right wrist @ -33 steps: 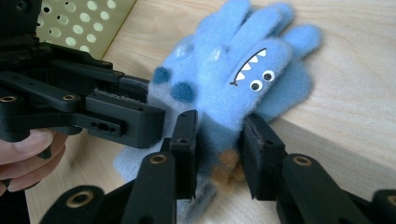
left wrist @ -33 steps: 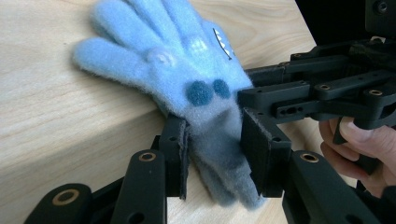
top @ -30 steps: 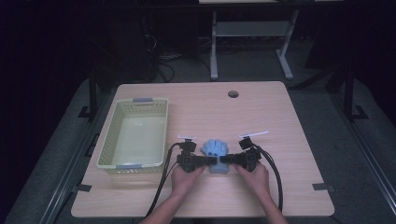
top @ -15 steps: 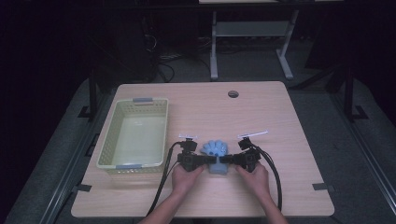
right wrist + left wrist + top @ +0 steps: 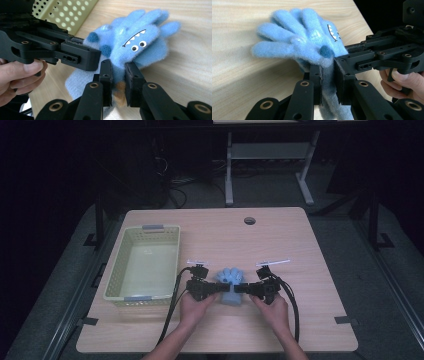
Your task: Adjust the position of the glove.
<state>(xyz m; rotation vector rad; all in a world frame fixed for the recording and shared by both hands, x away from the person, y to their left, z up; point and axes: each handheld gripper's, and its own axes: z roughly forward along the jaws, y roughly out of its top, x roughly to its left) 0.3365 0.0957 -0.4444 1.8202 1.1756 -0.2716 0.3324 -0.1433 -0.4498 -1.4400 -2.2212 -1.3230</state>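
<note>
Right of the basket [image 5: 144, 265], your two grippers pinch the glove [image 5: 231, 285]; uneven pulling could slip its fleece free.

Overhead view faces forward; both close gripper views share the glove [image 5: 307, 42].

From my station I see a pale yellow-green perforated plastic basket [image 5: 145, 265] on the left part of the light wooden table [image 5: 300, 245]. A small dark round hole [image 5: 249, 220] sits near the table's far edge. Two thin white strips [image 5: 273, 263] lie mid-table.
</note>
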